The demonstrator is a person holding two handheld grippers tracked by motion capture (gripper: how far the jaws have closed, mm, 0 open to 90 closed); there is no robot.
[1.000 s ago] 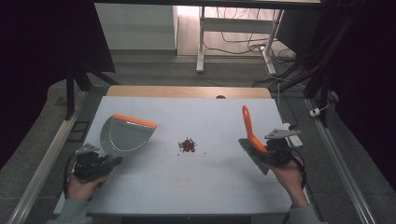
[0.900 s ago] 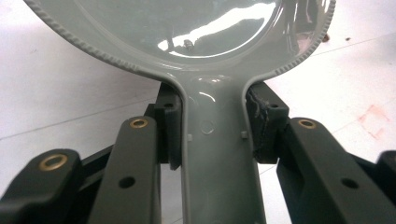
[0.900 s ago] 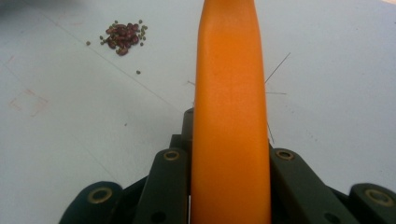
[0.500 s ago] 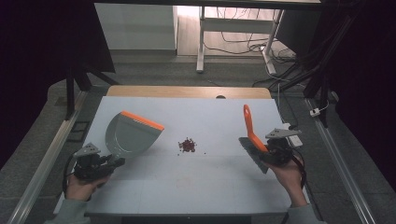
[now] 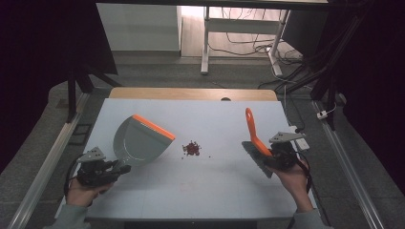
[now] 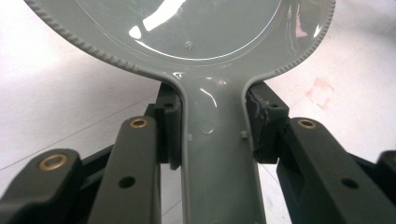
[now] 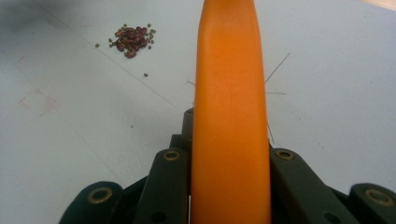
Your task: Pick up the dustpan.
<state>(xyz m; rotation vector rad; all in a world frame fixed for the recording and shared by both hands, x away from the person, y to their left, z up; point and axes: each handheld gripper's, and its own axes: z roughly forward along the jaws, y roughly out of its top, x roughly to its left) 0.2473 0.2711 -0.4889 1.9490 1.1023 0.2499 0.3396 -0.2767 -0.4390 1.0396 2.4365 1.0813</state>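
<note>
- Presently, left tongs (image 5: 120,168) are clamped on the grey dustpan (image 5: 138,141) handle; the pan extends ahead of them, its orange lip farthest away.
- Right tongs (image 5: 265,155) are closed on the orange brush (image 5: 252,131) handle, which rises ahead of them.
- Beans (image 5: 192,148) lie on the surface (image 5: 200,191) between both tongs.

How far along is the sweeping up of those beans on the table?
Done: the left gripper is shut on the grey dustpan with the orange lip, and the right gripper on the orange-handled brush. In hand: both tools flank the pile. Left: the small pile of dark red beans lies unswept on the white table.
</note>
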